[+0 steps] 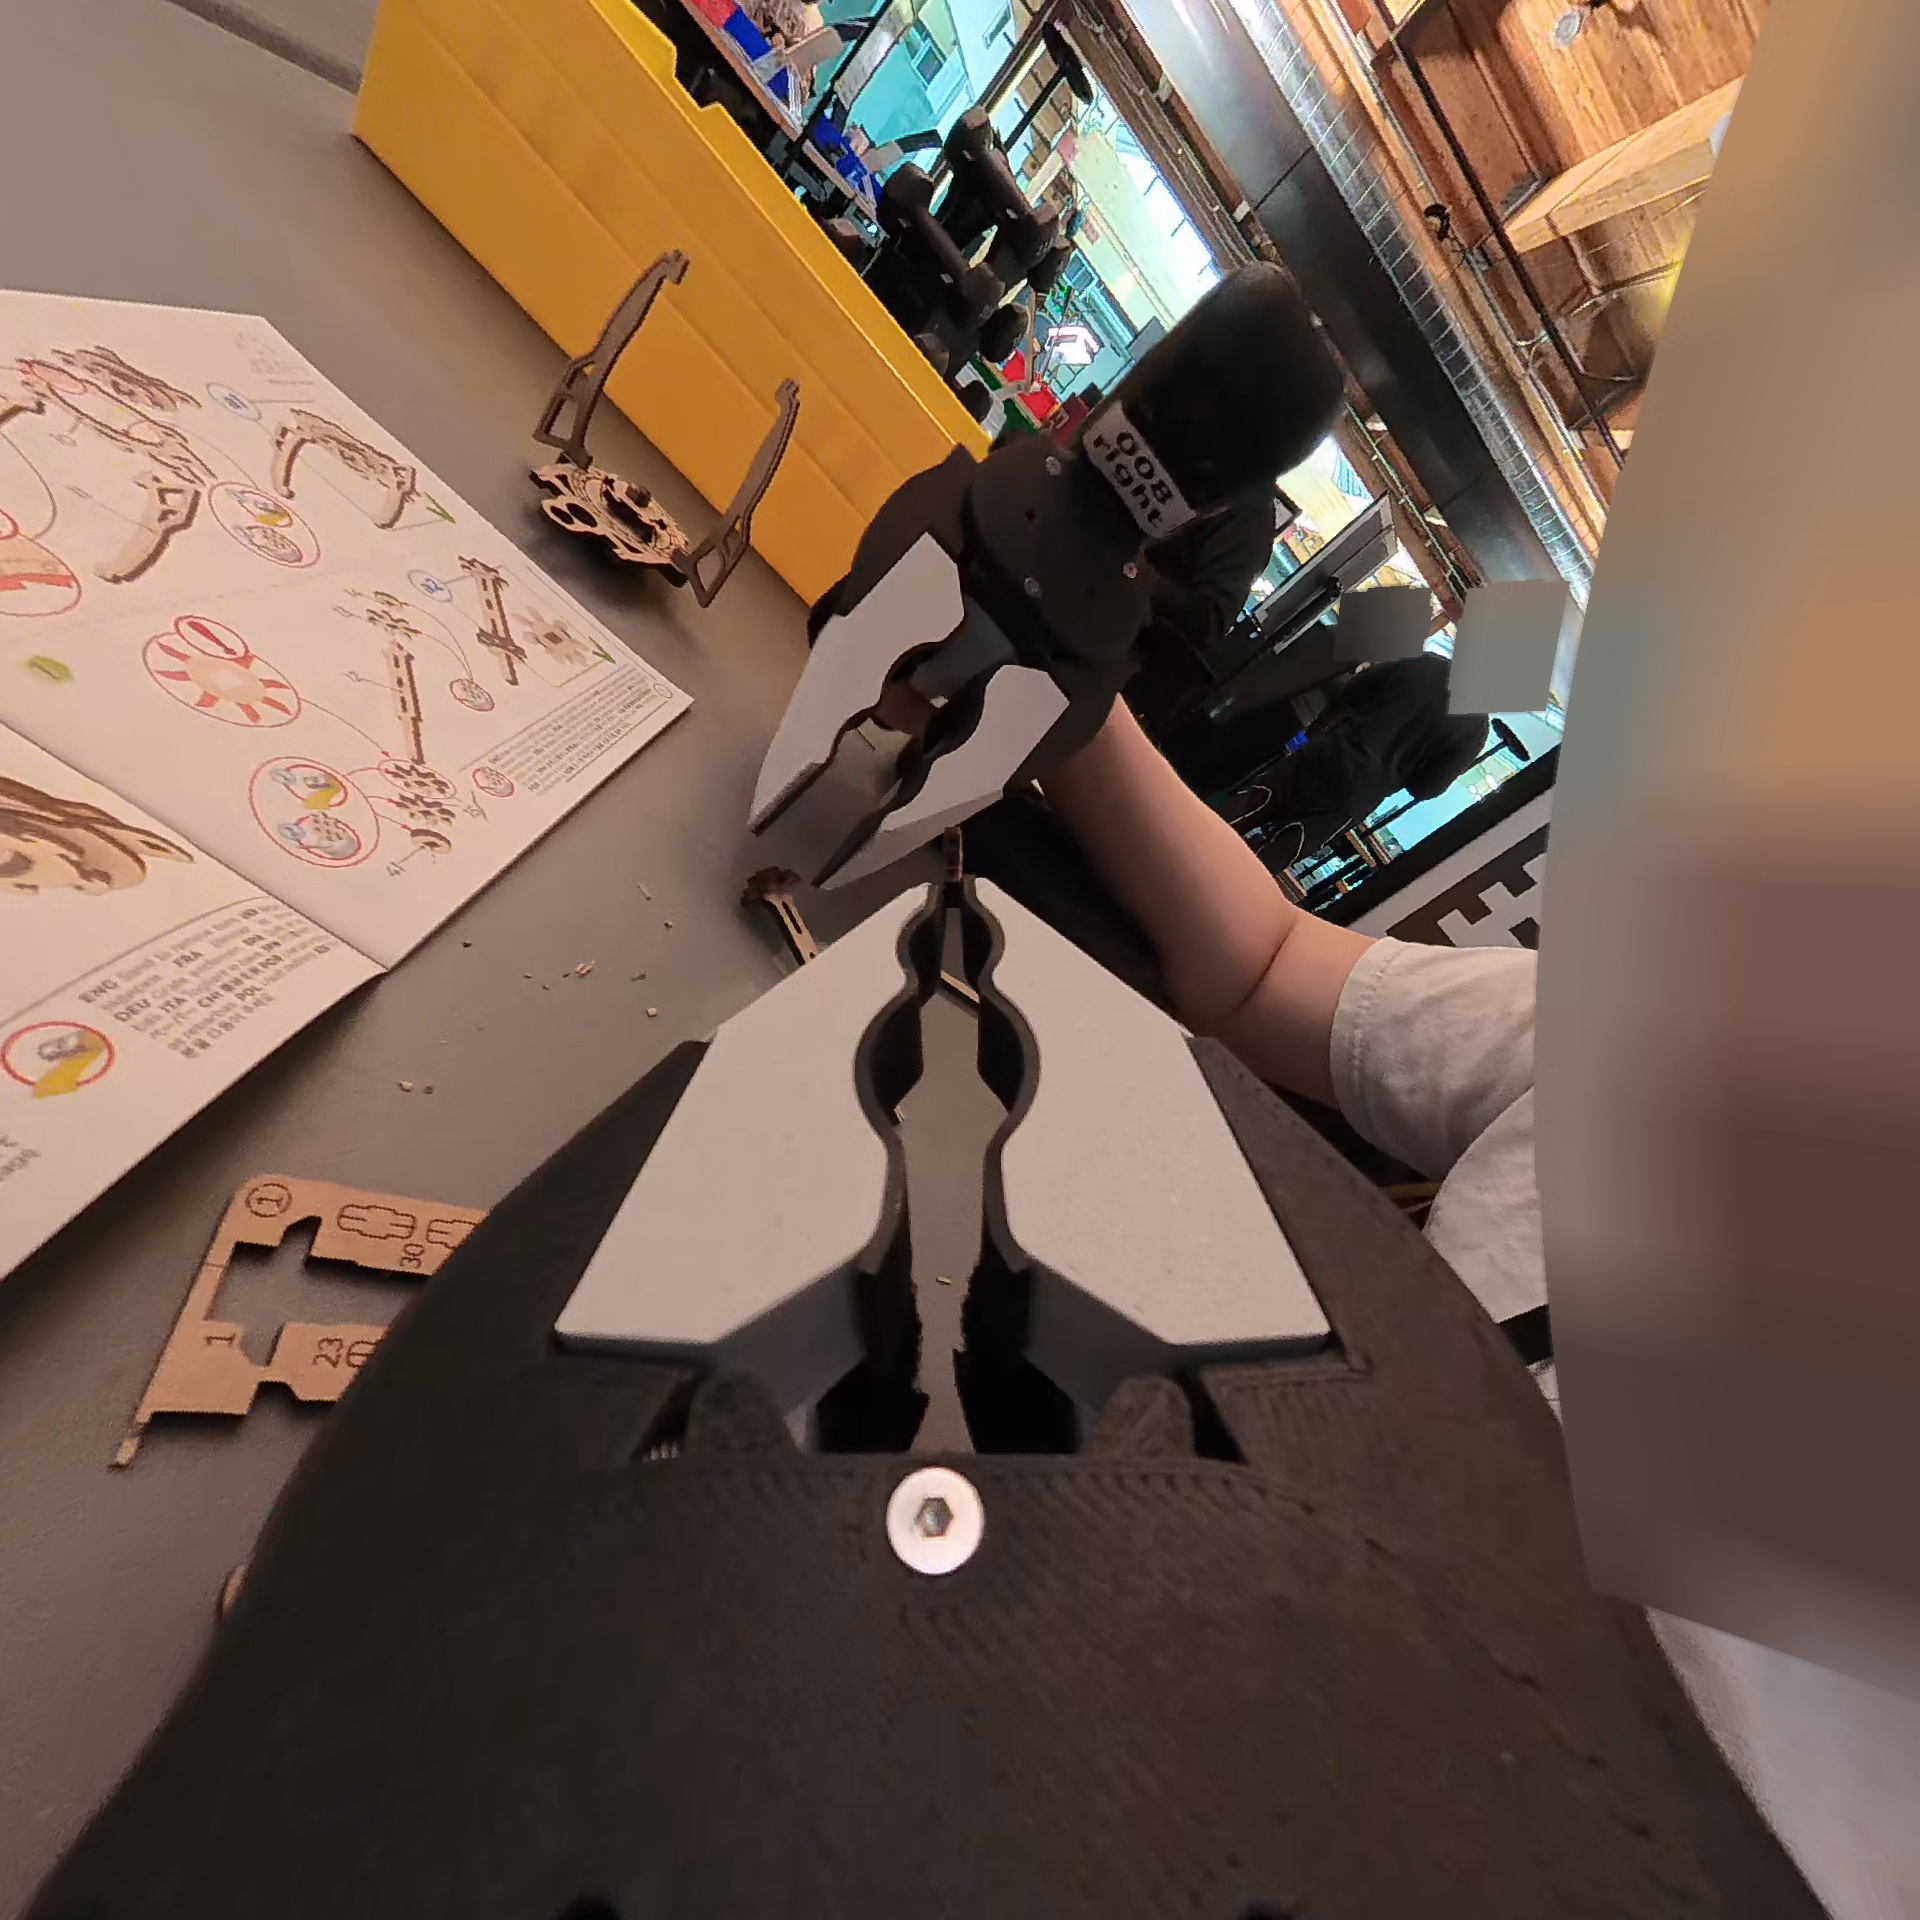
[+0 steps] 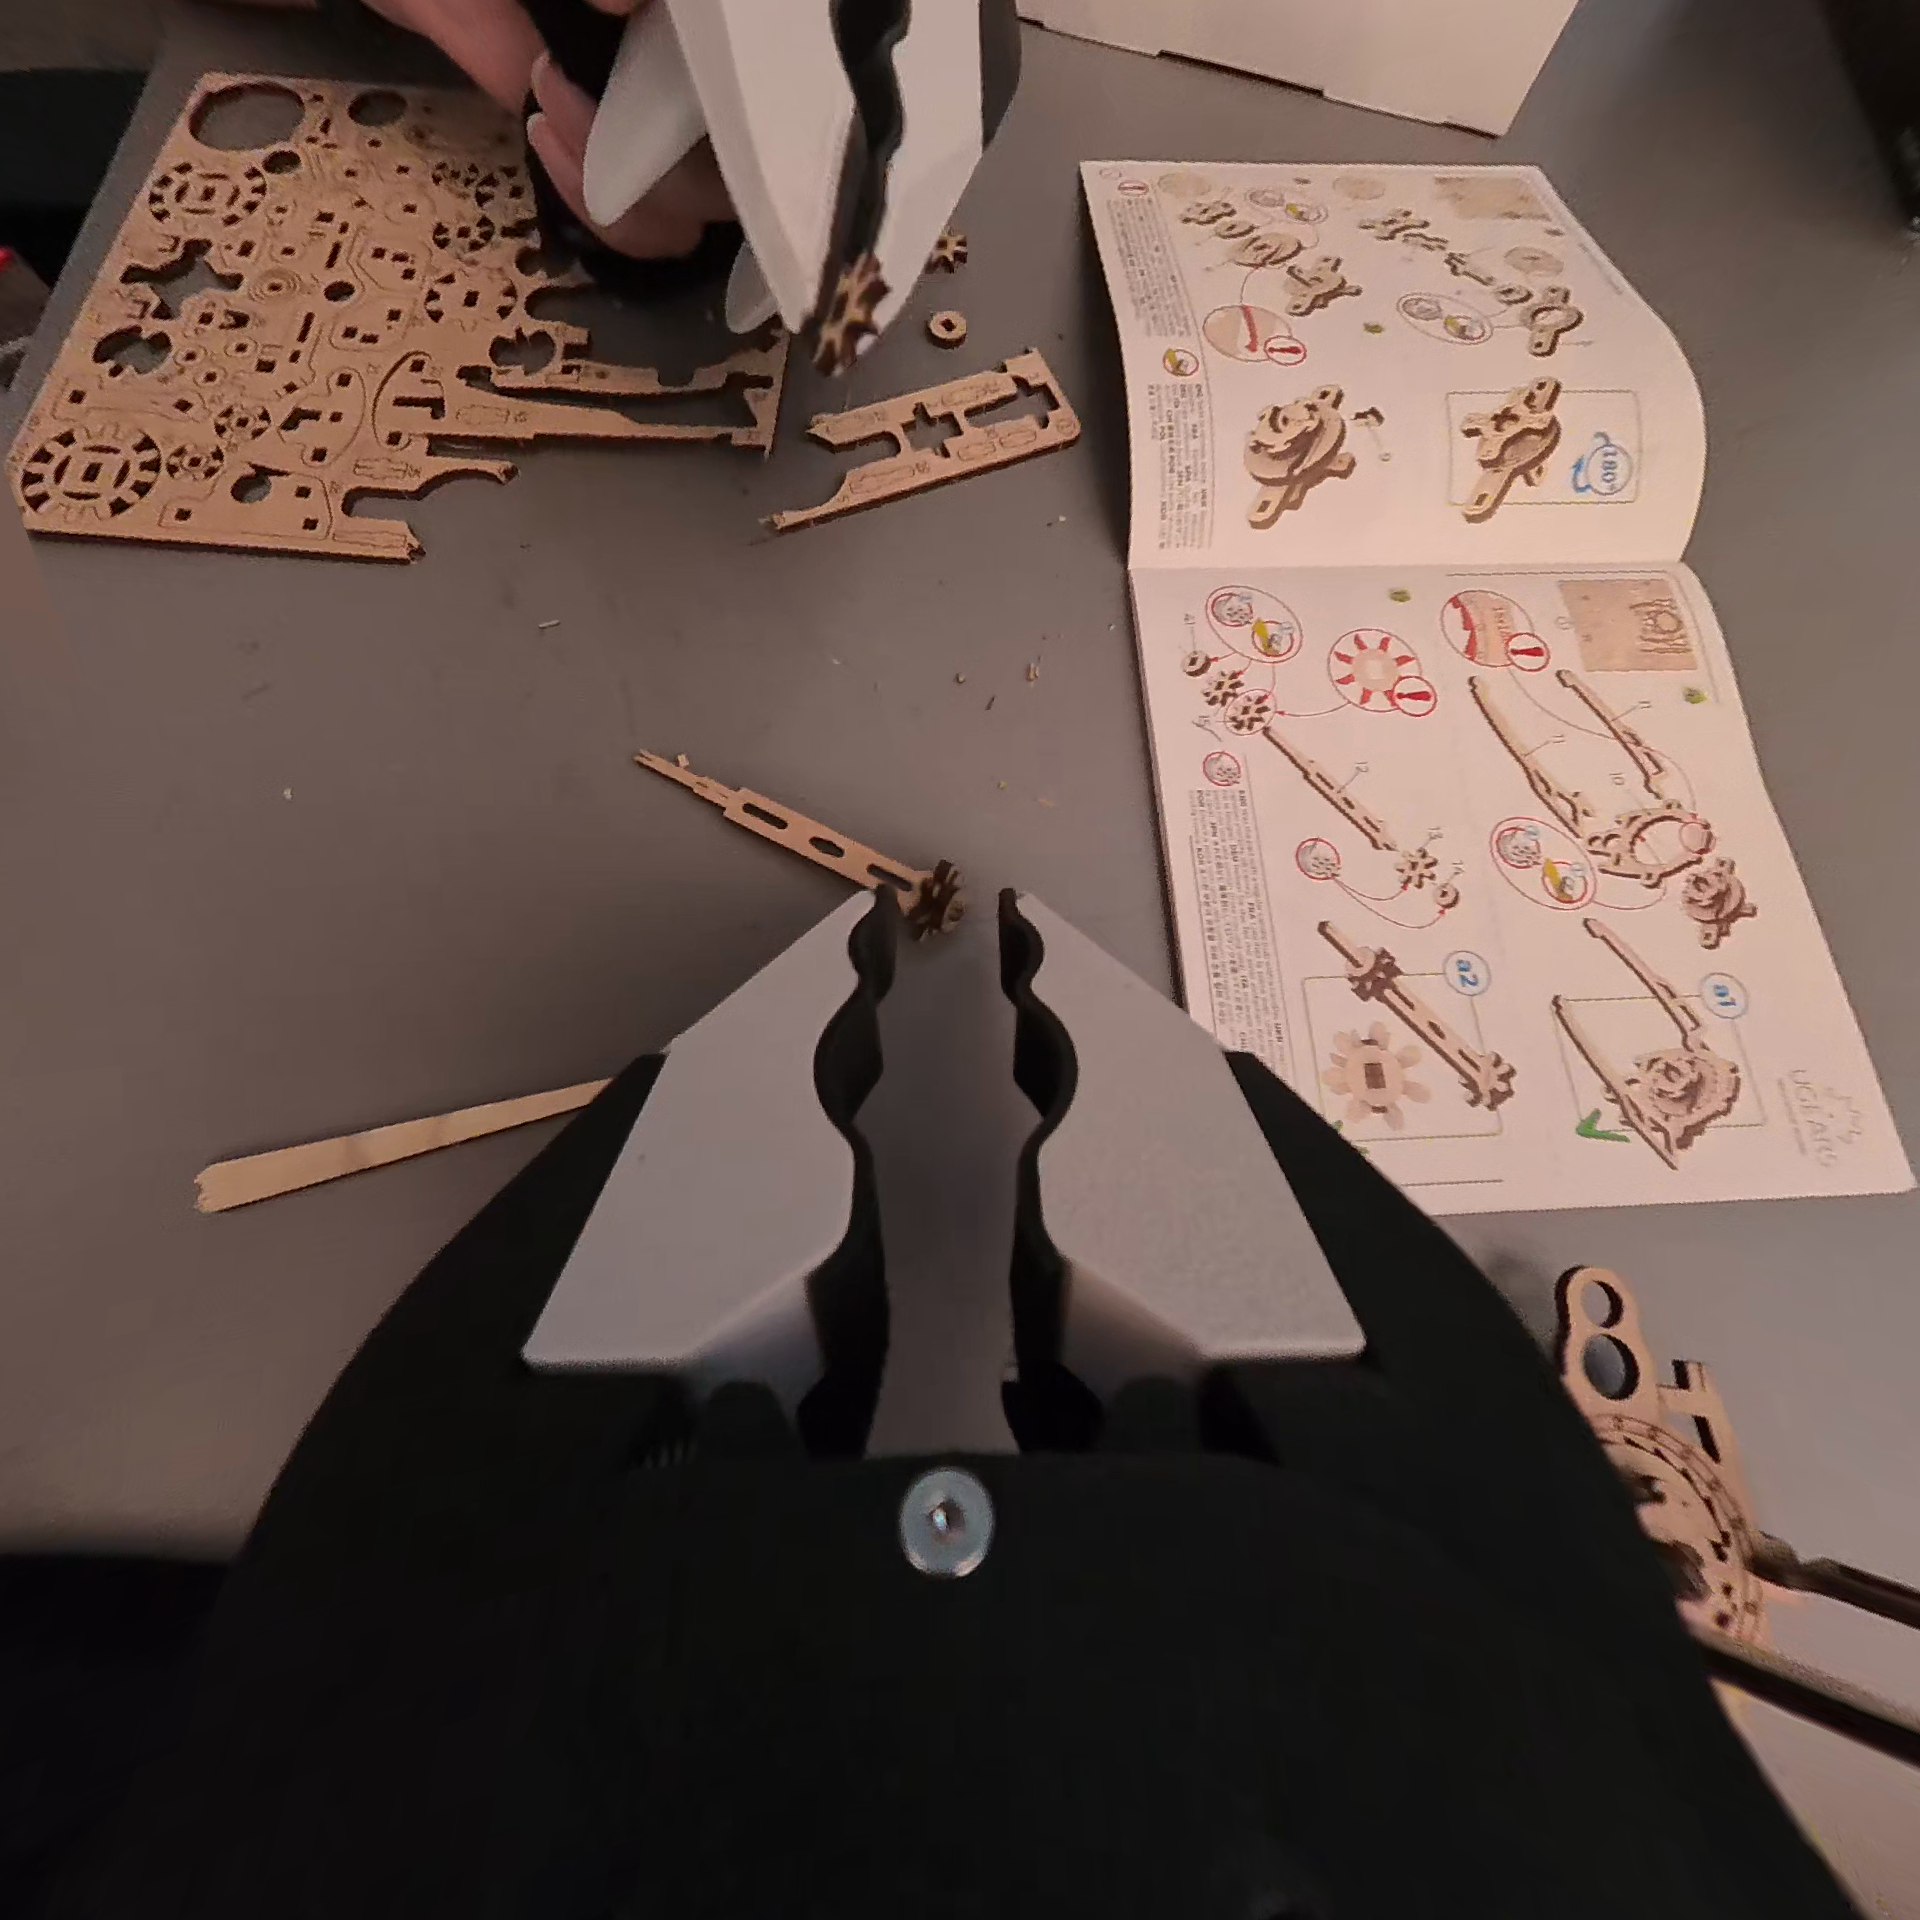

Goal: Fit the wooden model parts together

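Right wrist view: the right hand-held gripper [image 2: 940, 904] hangs released over the counter [image 2: 416, 831], tips beside the slotted stick [image 2: 790, 826]; the left hand-held gripper [image 2: 862, 312] tilts down, clenched on a small gear [image 2: 854, 317].

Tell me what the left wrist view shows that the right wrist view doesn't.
Only the left wrist view shows the yellow bins and the shelves behind them. Only the right wrist view shows the punched sheet, a wooden strip and the slotted rod with its gear lying before the open right gripper. Both show the booklet and the left gripper shut on a small gear.
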Demonstrator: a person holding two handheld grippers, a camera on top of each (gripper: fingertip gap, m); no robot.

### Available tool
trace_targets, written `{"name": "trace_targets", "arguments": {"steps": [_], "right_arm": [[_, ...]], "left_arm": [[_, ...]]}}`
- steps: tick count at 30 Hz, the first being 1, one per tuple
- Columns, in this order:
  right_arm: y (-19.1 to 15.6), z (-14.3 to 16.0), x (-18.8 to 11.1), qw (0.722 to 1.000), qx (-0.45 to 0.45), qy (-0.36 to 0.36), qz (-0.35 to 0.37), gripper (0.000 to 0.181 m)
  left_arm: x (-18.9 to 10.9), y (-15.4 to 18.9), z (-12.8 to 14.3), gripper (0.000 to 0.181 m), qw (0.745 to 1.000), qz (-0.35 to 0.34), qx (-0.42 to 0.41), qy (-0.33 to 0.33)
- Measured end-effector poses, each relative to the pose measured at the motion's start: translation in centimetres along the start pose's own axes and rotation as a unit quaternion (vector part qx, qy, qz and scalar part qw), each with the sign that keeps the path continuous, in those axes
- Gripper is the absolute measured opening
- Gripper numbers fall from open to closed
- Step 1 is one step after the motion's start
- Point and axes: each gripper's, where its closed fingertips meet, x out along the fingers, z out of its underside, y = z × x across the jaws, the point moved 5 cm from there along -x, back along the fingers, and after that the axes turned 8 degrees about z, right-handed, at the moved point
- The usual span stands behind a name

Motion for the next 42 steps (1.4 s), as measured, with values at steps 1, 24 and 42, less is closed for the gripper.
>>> {"name": "trace_targets", "arguments": {"steps": [1,24,42], "right_arm": [[0.0,0.0,0.1,1.000,0.008,0.001,-0.006,0.017],[0.0,0.4,0.8,0.994,0.093,-0.005,-0.049,0.007],[2.7,-0.1,-0.1,0.973,0.229,0.014,-0.006,0.002]], "left_arm": [[0.0,0.0,0.0,0.000,1.000,0.000,0.000,0.000],[0.2,0.1,0.2,0.000,1.000,-0.004,0.009,-0.011],[0.8,0.8,0.4,0.000,0.999,0.013,0.042,-0.021]]}}
